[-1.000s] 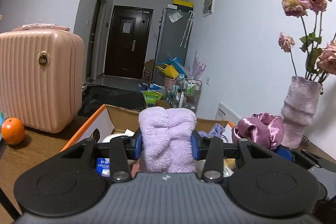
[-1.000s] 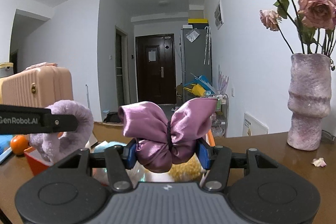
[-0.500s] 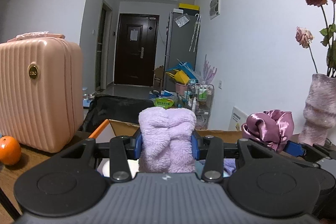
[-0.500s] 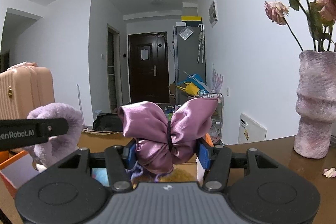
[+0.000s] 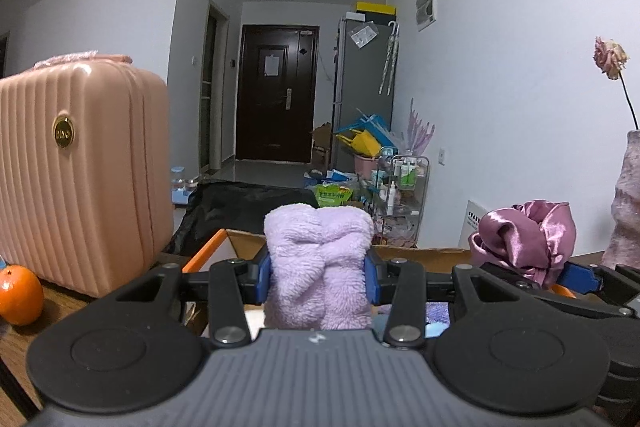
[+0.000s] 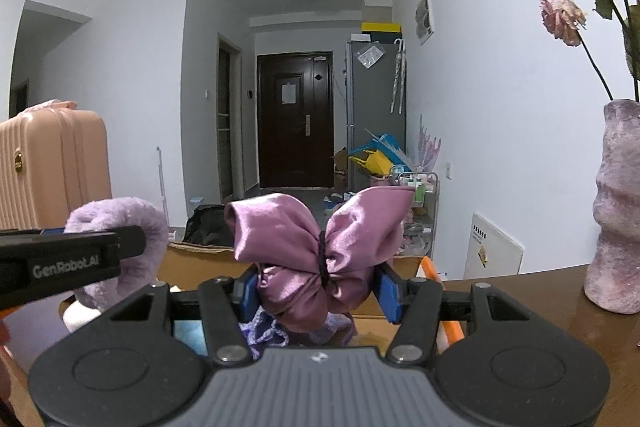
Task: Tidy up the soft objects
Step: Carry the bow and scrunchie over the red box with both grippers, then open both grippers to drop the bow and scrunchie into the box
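Note:
A fluffy lilac scrunchie [image 5: 320, 267] stands upright between the blue pads of my left gripper [image 5: 318, 275], which is shut on it. A shiny mauve satin scrunchie [image 6: 320, 251], tied like a bow, sits in my right gripper [image 6: 318, 291]. Those jaws are opening slightly, and the satin still fills the space between the pads. Both grippers hover side by side over an open cardboard box [image 5: 248, 243] with orange edges. In the right wrist view the left gripper [image 6: 68, 263] and its lilac scrunchie [image 6: 120, 215] show at the left. The satin scrunchie [image 5: 524, 239] shows at the right of the left wrist view.
A pink ribbed suitcase [image 5: 76, 171] and an orange [image 5: 18, 295] stand left of the box on the wooden table [image 6: 520, 291]. A fuzzy purple vase [image 6: 616, 207] with dried roses stands at the right. Soft purple and blue items lie inside the box [image 6: 192, 263].
Both grippers have moved forward over the box with their scrunchies. The suitcase and the vase have slid toward the frame edges. The right jaws stand slightly wider.

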### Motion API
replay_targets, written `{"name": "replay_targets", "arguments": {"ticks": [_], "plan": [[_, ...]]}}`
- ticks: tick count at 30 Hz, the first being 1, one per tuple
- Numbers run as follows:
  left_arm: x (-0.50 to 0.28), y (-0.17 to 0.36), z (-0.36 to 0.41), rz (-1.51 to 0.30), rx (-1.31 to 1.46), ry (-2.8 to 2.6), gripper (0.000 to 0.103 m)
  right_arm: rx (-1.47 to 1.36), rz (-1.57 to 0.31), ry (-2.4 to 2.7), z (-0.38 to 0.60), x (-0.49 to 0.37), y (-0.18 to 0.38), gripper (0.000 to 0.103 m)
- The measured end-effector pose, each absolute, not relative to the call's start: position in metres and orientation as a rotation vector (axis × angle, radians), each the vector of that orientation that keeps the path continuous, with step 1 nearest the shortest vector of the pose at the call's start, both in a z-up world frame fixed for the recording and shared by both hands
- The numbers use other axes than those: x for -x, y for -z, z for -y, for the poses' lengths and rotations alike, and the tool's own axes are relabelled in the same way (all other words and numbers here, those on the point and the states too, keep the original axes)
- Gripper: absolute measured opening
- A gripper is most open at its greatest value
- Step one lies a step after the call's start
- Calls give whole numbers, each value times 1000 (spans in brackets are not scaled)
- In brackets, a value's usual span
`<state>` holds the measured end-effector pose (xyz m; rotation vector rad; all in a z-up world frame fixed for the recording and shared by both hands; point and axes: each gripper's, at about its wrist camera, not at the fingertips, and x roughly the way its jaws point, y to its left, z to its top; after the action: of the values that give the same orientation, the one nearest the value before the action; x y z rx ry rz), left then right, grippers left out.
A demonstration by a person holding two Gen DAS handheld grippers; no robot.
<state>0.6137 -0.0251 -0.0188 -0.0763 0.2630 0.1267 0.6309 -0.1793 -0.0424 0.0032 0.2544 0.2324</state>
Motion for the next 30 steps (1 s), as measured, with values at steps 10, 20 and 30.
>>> {"name": "replay_targets", "arguments": {"ticks": [10, 20, 30], "plan": [[-608, 16, 20, -237, 97, -165, 88, -12, -269, -234, 183, -629, 45, 82], [-599, 15, 20, -205, 94, -202, 103, -12, -225, -235, 186, -615, 45, 103], [-598, 16, 13, -227, 122, -223, 103, -23, -215, -214, 189, -611, 44, 103]]}}
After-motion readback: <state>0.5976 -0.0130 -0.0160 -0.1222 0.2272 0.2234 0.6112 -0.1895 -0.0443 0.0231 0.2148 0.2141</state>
